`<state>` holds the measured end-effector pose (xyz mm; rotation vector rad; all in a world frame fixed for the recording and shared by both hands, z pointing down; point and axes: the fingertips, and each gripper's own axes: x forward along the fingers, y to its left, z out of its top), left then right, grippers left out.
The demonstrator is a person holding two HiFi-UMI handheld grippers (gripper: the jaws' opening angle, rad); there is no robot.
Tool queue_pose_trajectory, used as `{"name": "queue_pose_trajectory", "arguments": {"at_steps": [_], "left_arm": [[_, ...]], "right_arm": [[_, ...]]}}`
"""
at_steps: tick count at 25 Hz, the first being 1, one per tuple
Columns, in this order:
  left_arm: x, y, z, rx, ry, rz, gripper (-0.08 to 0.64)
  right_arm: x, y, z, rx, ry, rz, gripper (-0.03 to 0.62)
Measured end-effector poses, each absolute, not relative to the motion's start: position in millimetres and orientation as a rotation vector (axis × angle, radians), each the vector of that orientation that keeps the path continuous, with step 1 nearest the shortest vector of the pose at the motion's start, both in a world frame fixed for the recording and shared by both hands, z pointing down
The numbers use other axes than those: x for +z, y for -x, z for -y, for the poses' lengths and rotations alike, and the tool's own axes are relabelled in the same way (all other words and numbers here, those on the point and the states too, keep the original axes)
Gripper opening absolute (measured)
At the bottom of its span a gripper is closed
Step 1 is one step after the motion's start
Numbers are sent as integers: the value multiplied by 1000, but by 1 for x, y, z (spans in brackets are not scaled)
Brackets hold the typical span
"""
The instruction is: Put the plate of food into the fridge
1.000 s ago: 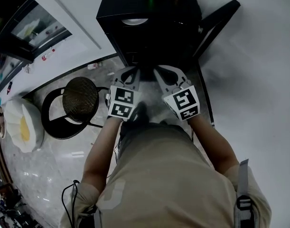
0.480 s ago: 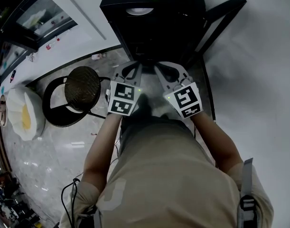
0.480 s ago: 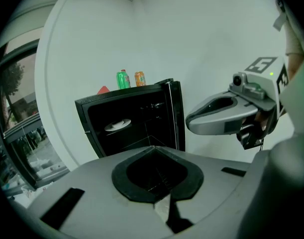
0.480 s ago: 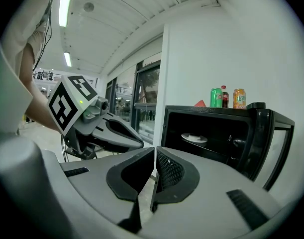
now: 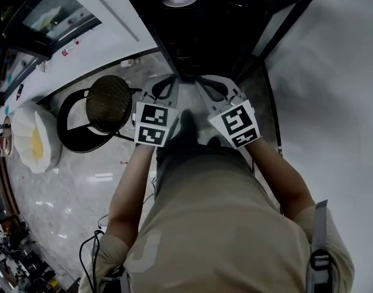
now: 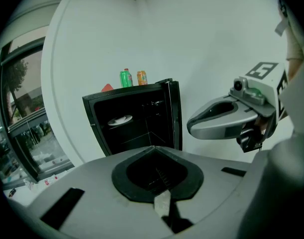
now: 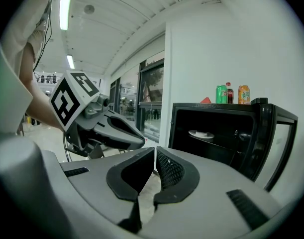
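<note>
Nearest, the left gripper (image 5: 171, 83) and the right gripper (image 5: 203, 84) were held side by side before the person's chest. Each had its fingers pressed together with nothing between them. A round stool (image 5: 108, 110) stood on the floor at the left gripper's nine o'clock. Beyond the fingertips, at twelve o'clock, stood the black fridge (image 5: 198, 38), its door (image 5: 285, 22) swung open toward two o'clock. The plate (image 7: 201, 134) sat on the upper shelf inside the fridge, well apart from both grippers. Farthest, a green can (image 6: 125, 78) and an orange can (image 6: 142, 77) stood on the fridge's top.
</note>
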<state>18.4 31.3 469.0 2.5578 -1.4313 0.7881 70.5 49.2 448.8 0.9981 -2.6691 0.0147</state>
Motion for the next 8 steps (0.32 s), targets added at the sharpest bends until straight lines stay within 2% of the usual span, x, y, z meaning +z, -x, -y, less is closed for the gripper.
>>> {"name": "queue_pose_trajectory", "arguments": {"at_steps": [8], "left_arm": [[472,-1,-34,775,-2518,1446,12]], "right_arm": [[454,-58,-56,37,-952,2665,28]]}}
